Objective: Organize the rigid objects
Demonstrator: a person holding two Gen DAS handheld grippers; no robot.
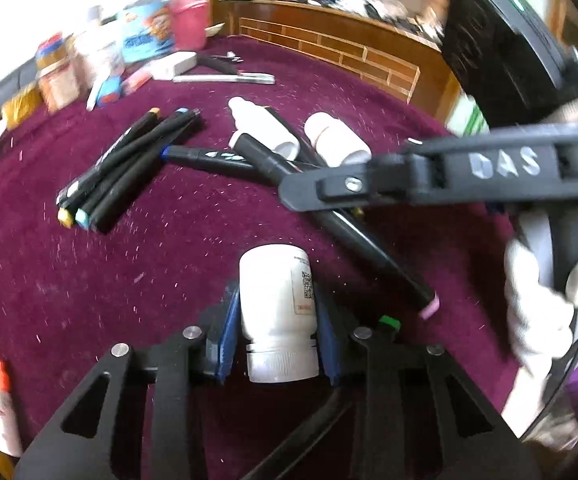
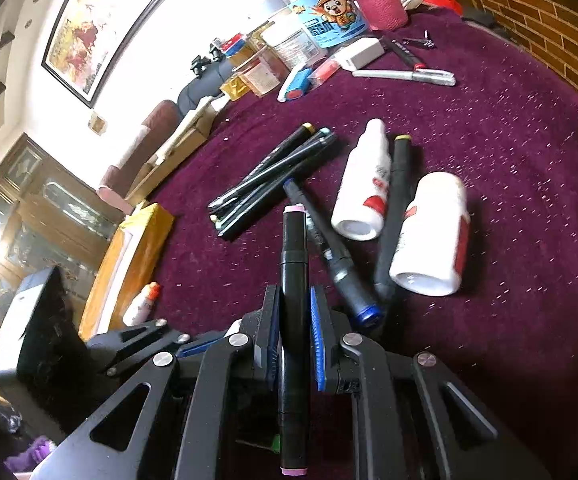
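Both claws loaded, so sorting looks mid-way. Left claw [image 1: 277, 316] is pinching a white bottle [image 1: 275, 292] btwn its blue pads, cap end toward the camera, held above the maroon counter [image 1: 137, 280]. Right claw [image 2: 293, 336] is pinching a black marker w/ pink caps [image 2: 293, 280] along its length, tip pointing fwd over the pile; from the left wrist view that marker [image 1: 373, 248] slants down under the right claw's arm.

Done so far, as I read it: a bundle of black markers [image 2: 273, 178] lies side by side, roughly parallel, left of centre; looks like the gathered group.

Left to do: blue-capped marker [image 2: 329, 256] and yellow-capped marker [image 2: 393, 208] lie crossed among two white bottles w/ red labels [image 2: 363, 184] [image 2: 433, 236], both bottles on their sides, touching or just beside the markers; these look unsorted, plus the two held items need placing.

Containers: no tray or box for the sorted things that I can pick out; bottles' contents can't be told; jars, tins and a pink cup [image 2: 375, 0] at the counter's far edge seem unrelated clutter.
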